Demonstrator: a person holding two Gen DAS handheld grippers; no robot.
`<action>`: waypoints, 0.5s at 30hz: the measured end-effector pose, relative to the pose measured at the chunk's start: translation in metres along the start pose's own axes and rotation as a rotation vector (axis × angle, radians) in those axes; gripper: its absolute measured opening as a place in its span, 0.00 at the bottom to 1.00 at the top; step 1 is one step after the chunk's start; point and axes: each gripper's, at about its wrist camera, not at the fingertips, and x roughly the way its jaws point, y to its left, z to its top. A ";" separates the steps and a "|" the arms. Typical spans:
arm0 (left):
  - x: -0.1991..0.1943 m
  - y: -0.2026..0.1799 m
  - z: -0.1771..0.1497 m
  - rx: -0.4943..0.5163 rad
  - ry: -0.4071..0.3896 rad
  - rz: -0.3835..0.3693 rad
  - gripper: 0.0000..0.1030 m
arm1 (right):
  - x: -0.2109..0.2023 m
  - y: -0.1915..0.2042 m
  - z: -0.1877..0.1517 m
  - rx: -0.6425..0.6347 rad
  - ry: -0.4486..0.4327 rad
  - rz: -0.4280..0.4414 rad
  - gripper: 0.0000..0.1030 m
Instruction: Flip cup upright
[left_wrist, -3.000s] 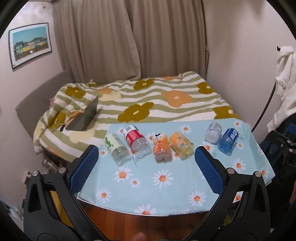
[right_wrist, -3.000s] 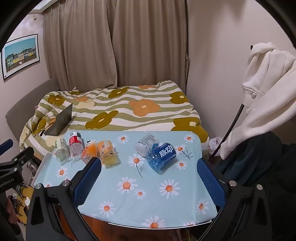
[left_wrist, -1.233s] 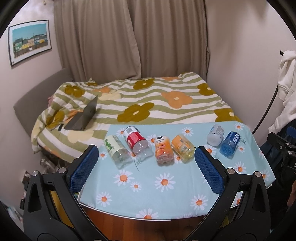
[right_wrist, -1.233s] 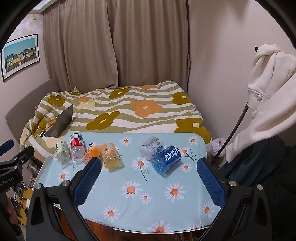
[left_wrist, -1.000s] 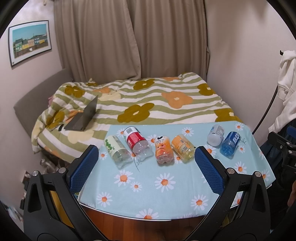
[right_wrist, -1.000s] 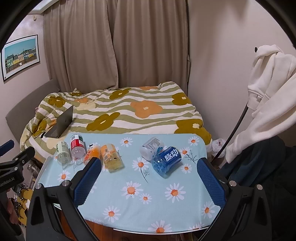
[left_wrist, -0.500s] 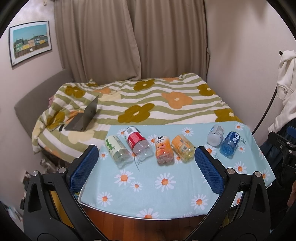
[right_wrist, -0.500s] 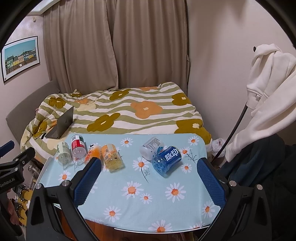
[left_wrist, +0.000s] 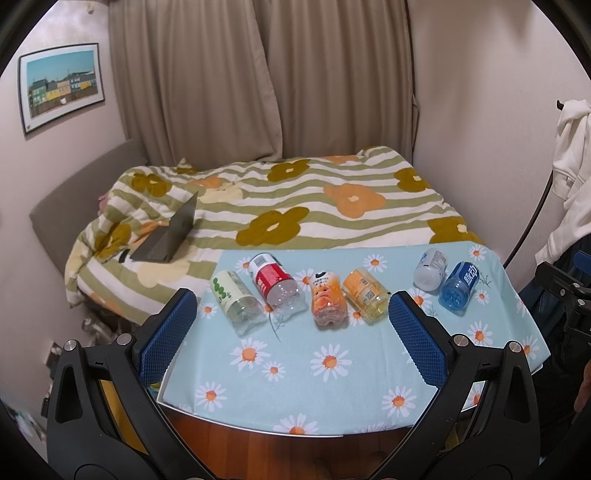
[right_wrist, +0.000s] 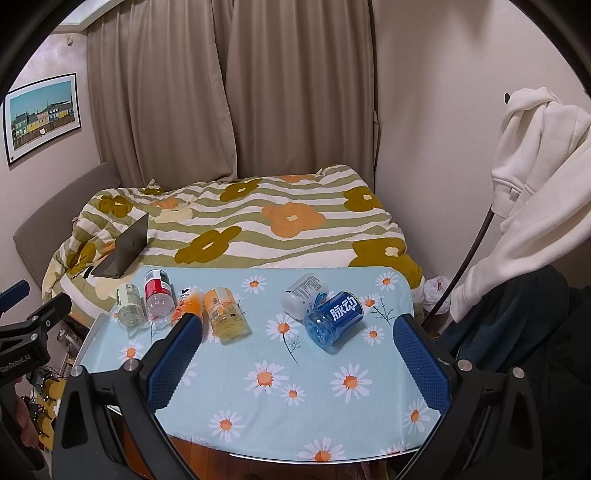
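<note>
Grippers hover wide-jawed above toppled cups.

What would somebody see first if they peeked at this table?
Six cut-off bottle cups lie tipped over on the daisy tablecloth: four in a row at the left, starting with the red cup, and the blue cup touching the white cup at the right. Behind is a flowery striped bed.

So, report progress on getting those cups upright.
Done: nothing. All six cups lie on their sides on the daisy tablecloth: green-label cup, red-label cup, orange cartoon cup, yellow cup, white cup and blue cup.
In hand: nothing. Left gripper and right gripper are both open, short of the cups.
Left: flip all six.
</note>
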 end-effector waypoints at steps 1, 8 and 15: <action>0.000 0.001 0.000 0.000 0.000 0.001 1.00 | 0.000 0.000 0.000 0.000 0.000 0.001 1.00; 0.000 0.000 0.000 0.000 0.002 0.002 1.00 | -0.001 0.000 0.000 0.001 -0.002 0.005 1.00; 0.006 0.006 0.004 -0.031 0.049 0.018 1.00 | 0.002 0.000 0.009 -0.014 0.010 0.026 1.00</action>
